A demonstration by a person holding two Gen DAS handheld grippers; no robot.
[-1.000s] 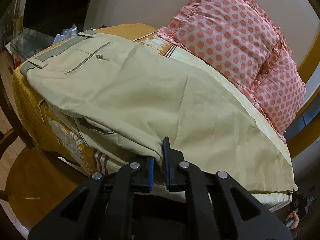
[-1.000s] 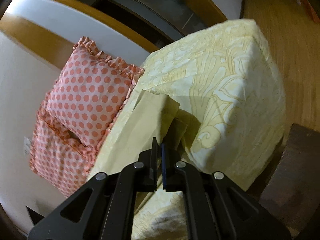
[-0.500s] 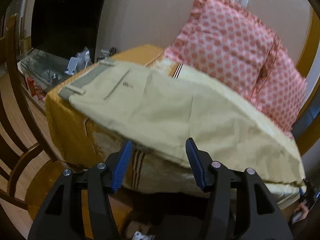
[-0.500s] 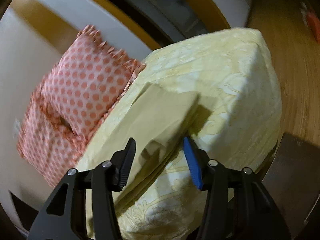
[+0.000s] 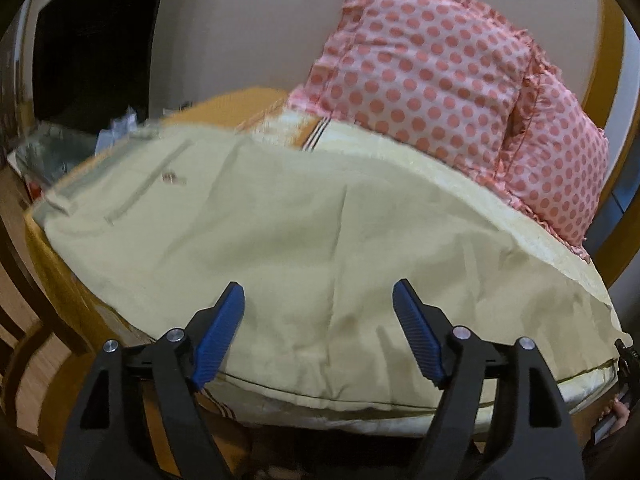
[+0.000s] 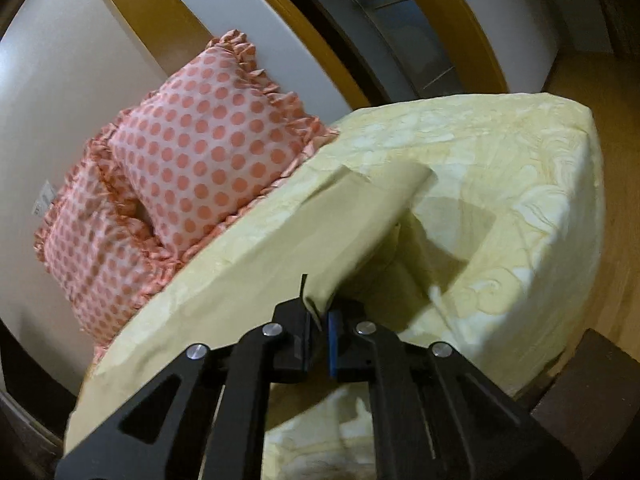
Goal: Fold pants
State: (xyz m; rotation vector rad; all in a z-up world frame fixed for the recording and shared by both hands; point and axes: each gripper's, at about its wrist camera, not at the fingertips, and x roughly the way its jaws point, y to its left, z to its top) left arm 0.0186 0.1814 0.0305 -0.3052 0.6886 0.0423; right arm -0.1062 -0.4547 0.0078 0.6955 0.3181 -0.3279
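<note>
Pale khaki pants [image 5: 280,232] lie flat across the bed, waistband and buttoned back pocket at the far left, legs running right. My left gripper [image 5: 318,328] is open and empty, its blue pads [image 5: 218,332] hovering over the near edge of the pants. In the right wrist view the leg end of the pants [image 6: 340,232] lifts off the bed. My right gripper [image 6: 318,320] is shut on the near edge of that leg.
Two pink polka-dot pillows [image 5: 440,80] lean on the wall behind the bed. The yellow patterned bedspread [image 6: 500,184] drops off at the bed's corner to a wooden floor [image 6: 624,160]. A wooden chair [image 5: 24,320] stands at the left. A dark screen and cluttered glass shelf are far left.
My left gripper let go of the pants' near edge, opened wide and moved right. My right gripper opened half a second ago and has now shut on the leg edge again.
</note>
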